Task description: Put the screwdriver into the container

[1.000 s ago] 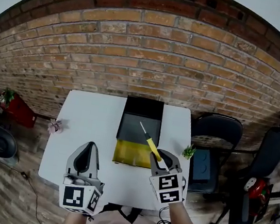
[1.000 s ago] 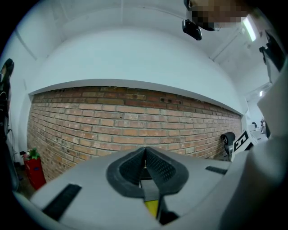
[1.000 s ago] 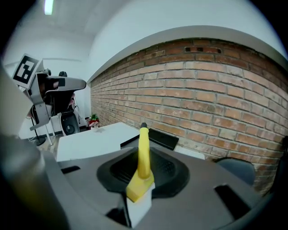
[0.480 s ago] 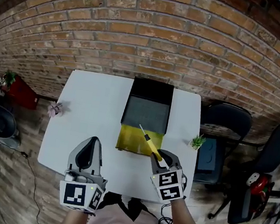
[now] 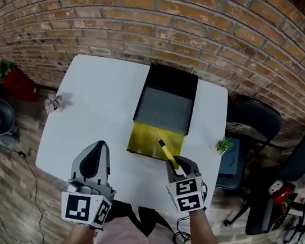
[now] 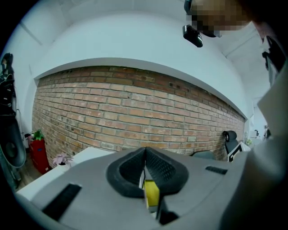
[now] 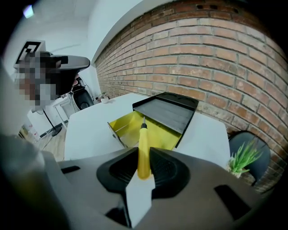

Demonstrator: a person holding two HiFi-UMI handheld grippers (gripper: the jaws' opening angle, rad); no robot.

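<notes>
Head view: rear of yellow-handled screwdriver (image 5: pixel 166 152) buried between pads of right gripper (image 5: pixel 180 167); thin metal tip too fine to read.
Right gripper view: near end of yellow open container with black lid laid back (image 7: pixel 122 128) masked by gripper body.
Left gripper view: white table (image 6: pixel 85 155) almost wholly behind left gripper (image 6: pixel 145 168); yellow sliver in slit under pressed-together jaws, unidentifiable.
Small pink object (image 5: pixel 54 102) by table's left edge: too small to name.
Black office chair (image 5: pixel 299 163): cut by right edge.
</notes>
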